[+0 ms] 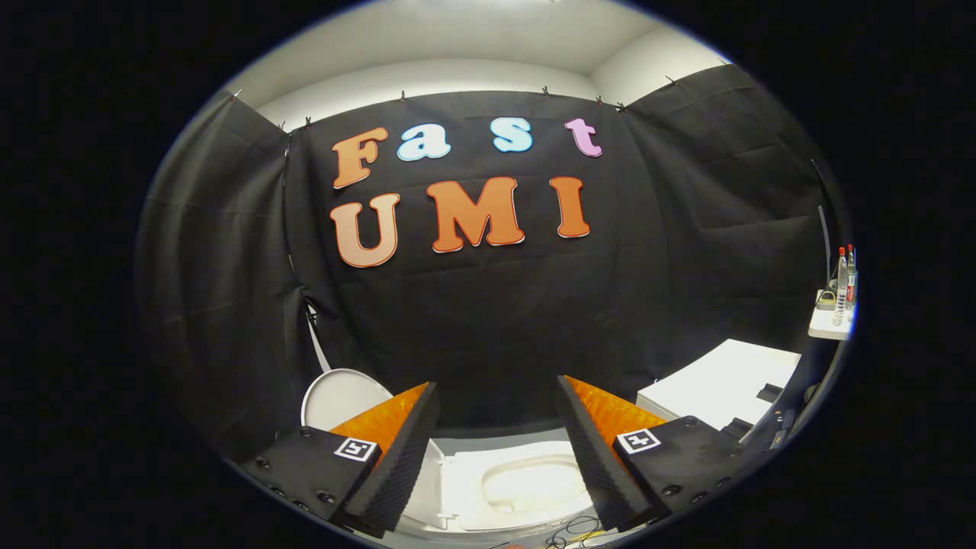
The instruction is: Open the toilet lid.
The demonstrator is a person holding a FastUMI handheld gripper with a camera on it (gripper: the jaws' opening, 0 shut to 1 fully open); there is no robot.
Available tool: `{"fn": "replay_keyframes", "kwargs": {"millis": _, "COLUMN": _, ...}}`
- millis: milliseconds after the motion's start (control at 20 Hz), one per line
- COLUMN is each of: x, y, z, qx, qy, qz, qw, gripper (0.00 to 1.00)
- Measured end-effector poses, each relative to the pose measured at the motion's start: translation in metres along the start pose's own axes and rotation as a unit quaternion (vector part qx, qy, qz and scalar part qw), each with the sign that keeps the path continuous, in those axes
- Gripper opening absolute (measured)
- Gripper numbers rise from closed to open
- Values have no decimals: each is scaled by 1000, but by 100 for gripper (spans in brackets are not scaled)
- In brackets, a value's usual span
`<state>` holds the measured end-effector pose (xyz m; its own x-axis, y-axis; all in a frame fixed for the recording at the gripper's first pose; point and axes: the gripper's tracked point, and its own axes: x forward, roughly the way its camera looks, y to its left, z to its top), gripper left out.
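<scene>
A white toilet [526, 484] stands low down, its seat ring and bowl showing in the gap between my fingers and below them. The round white lid [339, 396] is raised and stands upright behind the left finger [396, 442], against the black cloth. My gripper [497, 385] is open and held above the bowl. Nothing is between its orange and black fingers, and neither touches the lid or the seat.
A white box-shaped unit [720, 385] sits to the right, beyond the right finger. Further right, a small white shelf [835, 324] carries bottles. Thin cables [572, 528] lie on the floor by the toilet's near side. Black cloth walls close in the booth.
</scene>
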<state>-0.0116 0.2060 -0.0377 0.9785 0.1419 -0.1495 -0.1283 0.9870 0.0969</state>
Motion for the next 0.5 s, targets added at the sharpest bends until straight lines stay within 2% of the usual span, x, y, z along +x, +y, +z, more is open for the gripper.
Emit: {"fn": "replay_keyframes", "kwargs": {"millis": 500, "x": 0, "y": -6, "z": -2, "qx": 1, "qy": 1, "qz": -6, "qw": 1000, "gripper": 98}}
